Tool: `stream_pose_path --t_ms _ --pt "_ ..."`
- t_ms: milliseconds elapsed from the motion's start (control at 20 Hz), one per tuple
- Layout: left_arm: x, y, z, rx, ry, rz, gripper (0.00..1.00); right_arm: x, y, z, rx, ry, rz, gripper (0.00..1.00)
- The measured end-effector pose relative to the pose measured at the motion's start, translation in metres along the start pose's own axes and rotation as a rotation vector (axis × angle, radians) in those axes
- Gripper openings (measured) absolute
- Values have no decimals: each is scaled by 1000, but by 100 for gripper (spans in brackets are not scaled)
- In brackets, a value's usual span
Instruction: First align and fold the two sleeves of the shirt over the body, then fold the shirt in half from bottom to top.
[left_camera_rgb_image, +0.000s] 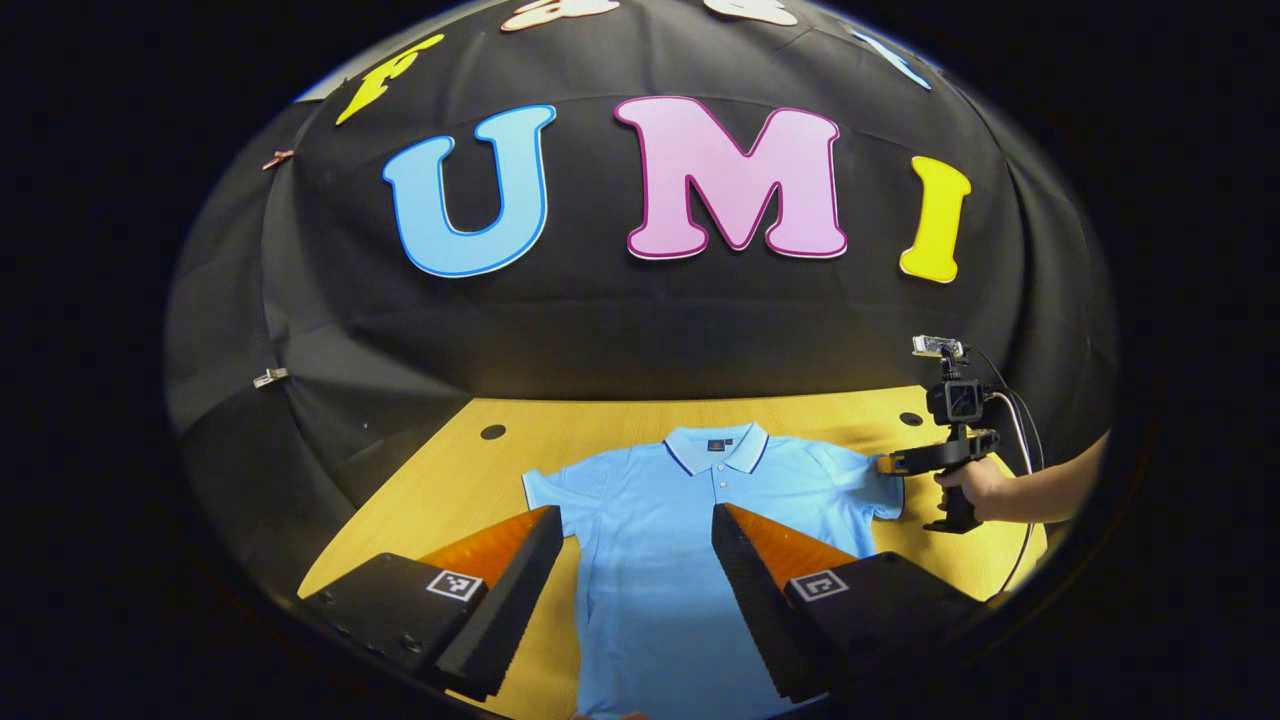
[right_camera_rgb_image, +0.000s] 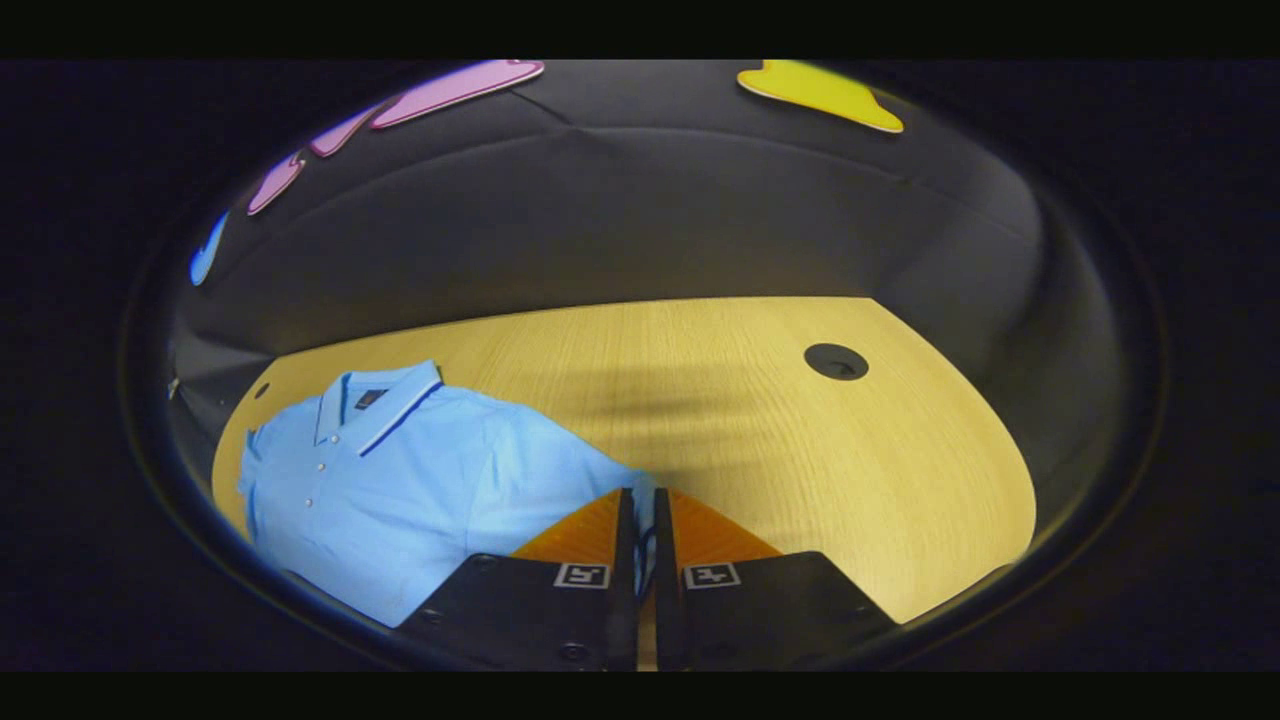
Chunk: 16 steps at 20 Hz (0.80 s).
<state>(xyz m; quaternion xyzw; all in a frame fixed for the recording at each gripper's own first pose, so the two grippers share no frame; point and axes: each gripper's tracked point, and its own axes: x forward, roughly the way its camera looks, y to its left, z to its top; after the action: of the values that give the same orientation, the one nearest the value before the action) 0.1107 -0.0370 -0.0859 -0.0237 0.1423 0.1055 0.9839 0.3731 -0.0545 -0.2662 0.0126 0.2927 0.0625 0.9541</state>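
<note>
1. At the lower centre of the left gripper view, a light blue polo shirt (left_camera_rgb_image: 690, 530) lies flat and face up on the wooden table (left_camera_rgb_image: 580, 420), collar toward the top of the frame and hem running off the bottom edge.
2. Its collar (left_camera_rgb_image: 717, 445) carries a dark stripe along the edge, and small buttons run down the placket below it.
3. One short sleeve (left_camera_rgb_image: 548, 492) spreads out at centre left of that frame; the other sleeve (left_camera_rgb_image: 880, 485) reaches toward centre right.
4. The left gripper (left_camera_rgb_image: 637, 520) hovers above the body of the shirt with its two fingers spread wide apart and nothing between them.
5. The right gripper (left_camera_rgb_image: 885, 464) appears at the centre right of the left gripper view, held by a person's hand (left_camera_rgb_image: 975, 485), its tip meeting the edge of the outstretched sleeve.
6. In the right gripper view, that gripper (right_camera_rgb_image: 645, 520) sits at the bottom centre with its fingers drawn nearly together, and a thin strip of the blue sleeve cloth (right_camera_rgb_image: 645, 545) is pinched in the narrow gap.
7. The shirt (right_camera_rgb_image: 400, 480) fills the lower left of that view, with bare table (right_camera_rgb_image: 800, 450) stretching to the right.
8. A round dark hole (right_camera_rgb_image: 836, 361) is set into the tabletop at the upper right of the wood.
</note>
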Motion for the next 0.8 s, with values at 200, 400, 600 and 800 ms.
stream_pose_path --t_ms 200,400,600,800 --pt "-8 11 -6 -17 3 2 96 -12 -1 11 26 -17 -17 7" --pt "-8 27 -8 -45 -1 13 96 -38 25 40 2 -81 -2 12" --pt "-17 46 -15 -71 -5 26 96 -50 65 54 -47 -111 14 12" --pt "-27 69 -32 -104 5 44 96 -52 120 61 -97 -127 51 12"
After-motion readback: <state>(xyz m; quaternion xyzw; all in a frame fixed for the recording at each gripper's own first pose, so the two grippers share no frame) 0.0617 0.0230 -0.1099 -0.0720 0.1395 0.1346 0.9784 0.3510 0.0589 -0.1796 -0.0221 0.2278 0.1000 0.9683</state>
